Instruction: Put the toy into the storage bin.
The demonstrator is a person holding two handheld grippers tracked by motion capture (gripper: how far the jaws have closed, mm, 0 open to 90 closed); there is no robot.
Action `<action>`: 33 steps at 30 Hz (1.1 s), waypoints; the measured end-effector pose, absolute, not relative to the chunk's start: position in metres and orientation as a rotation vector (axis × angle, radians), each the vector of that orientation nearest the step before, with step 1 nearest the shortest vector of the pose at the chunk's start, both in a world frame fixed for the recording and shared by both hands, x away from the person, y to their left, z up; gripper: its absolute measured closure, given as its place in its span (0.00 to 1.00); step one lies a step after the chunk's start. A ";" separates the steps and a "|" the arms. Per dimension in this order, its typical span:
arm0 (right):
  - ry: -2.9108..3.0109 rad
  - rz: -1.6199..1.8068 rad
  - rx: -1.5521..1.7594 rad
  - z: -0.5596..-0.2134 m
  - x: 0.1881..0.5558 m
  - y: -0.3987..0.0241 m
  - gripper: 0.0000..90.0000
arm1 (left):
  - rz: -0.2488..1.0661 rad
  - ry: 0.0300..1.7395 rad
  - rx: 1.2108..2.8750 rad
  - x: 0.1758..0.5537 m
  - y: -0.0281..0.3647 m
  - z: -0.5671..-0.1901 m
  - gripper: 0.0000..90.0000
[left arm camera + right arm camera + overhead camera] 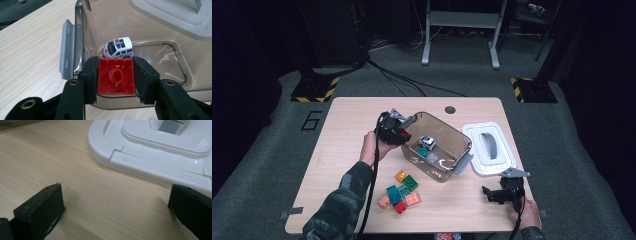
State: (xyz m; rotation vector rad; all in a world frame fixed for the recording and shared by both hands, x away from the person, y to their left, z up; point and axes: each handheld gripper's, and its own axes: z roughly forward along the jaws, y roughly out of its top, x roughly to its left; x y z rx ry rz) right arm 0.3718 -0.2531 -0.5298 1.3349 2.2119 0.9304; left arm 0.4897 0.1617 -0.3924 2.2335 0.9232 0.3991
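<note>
Over the near rim of the bin (pixel 462 142), the left gripper (pixel 116 77) has its jaws clamped on a red brick (pixel 116 76), hollow underside toward the camera. Open bin floor lies straight ahead and below, with a toy car (pixel 119 48) just beyond. By the lid (pixel 160 152), the right gripper (pixel 116 207) rests on the tabletop (pixel 50 157), jaws wide and empty, well apart from the bin.
</note>
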 end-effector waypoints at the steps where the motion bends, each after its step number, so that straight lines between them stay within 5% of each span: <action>1: 2.213 0.931 1.330 -0.530 0.372 -0.253 0.00 | 0.400 0.923 2.237 0.489 0.162 -0.392 0.63; 7: 2.213 0.931 1.328 -0.530 0.372 -0.253 0.00 | 0.375 0.921 2.245 0.483 0.166 -0.390 0.56; 21: 2.212 0.931 1.332 -0.530 0.372 -0.253 0.00 | 0.432 0.916 2.185 0.445 0.190 -0.382 0.22; 33: 2.213 0.931 1.332 -0.530 0.372 -0.253 0.00 | 0.438 0.970 2.210 0.395 0.226 -0.425 0.13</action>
